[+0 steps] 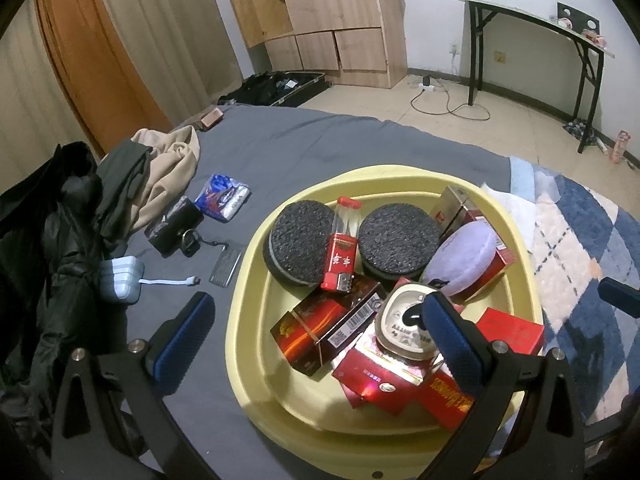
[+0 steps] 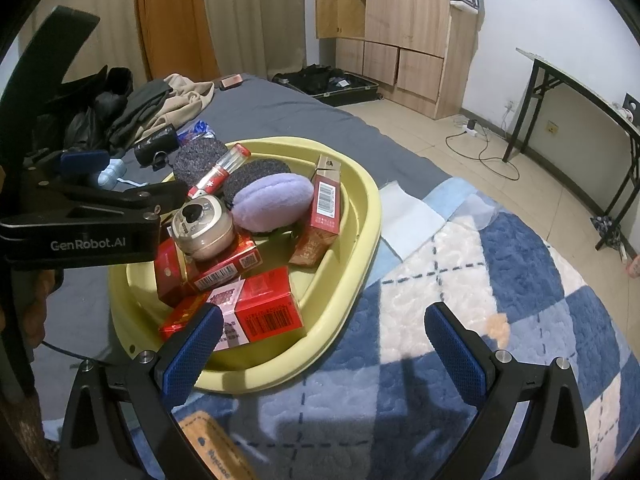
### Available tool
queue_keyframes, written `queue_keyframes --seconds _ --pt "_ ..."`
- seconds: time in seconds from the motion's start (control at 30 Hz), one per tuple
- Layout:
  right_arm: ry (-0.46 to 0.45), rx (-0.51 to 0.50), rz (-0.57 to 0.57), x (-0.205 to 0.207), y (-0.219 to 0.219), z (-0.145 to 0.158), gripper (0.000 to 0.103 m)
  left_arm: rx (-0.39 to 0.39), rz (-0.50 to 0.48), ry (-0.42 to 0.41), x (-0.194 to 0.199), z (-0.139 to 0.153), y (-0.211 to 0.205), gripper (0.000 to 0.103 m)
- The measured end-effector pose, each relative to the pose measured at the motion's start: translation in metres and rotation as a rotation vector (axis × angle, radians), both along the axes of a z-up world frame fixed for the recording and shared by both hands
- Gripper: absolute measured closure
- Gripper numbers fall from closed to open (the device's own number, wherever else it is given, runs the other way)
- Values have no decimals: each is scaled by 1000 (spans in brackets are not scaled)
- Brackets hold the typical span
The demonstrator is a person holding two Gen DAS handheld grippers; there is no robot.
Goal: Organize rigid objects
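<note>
A yellow basin [image 1: 256, 360] sits on the bed [image 1: 320, 148], part on the grey sheet and part on a blue-and-white checked blanket [image 2: 500, 280], and it holds nearly all the rigid things. At its far side lie two round black scrub pads [image 1: 300, 240] with a red lighter [image 1: 340, 258] leaning between them; just right of these a lilac macaron-shaped cushion [image 1: 460, 256] rests against a tall red box [image 2: 326, 200] tilted on the basin wall. Toward the near rim, red boxes [image 2: 268, 304] are piled at angles, and a small round beige jar [image 2: 204, 228] stands on top of them. The left tool [image 1: 316, 320] hangs over the basin's near-left rim with its blue pads spread wide, one outside the rim, one just beside the jar, gripping nothing. The right tool [image 2: 324, 332] is spread too and empty, hovering at the basin's right rim over the blanket. Left of the basin, on the sheet, lie a pale blue power bank [image 1: 120, 280], a black pouch [image 1: 174, 226] and a blue-and-white packet [image 1: 222, 196].
</note>
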State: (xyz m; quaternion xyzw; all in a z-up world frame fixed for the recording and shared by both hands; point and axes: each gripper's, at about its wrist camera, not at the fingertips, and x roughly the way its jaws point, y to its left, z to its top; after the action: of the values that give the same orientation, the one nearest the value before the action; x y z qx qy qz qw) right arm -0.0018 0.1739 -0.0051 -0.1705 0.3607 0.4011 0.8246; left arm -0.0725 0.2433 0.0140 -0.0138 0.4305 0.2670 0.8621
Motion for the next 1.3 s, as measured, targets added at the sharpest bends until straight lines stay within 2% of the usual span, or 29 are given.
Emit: queue_keyframes --seconds 0.23,0.4,0.73,1.3 --pt "-9 -9 1 -4 4 1 0 0 -11 -27 0 7 -9 0" --pt "-1 14 -37 -4 3 4 0 35 -50 -47 -1 17 -24 0" --pt "-24 36 -39 -7 -10 16 0 69 4 -42 -5 20 -12 0" --pt "-24 5 -44 -3 -5 10 0 53 -30 -58 -4 21 -19 0"
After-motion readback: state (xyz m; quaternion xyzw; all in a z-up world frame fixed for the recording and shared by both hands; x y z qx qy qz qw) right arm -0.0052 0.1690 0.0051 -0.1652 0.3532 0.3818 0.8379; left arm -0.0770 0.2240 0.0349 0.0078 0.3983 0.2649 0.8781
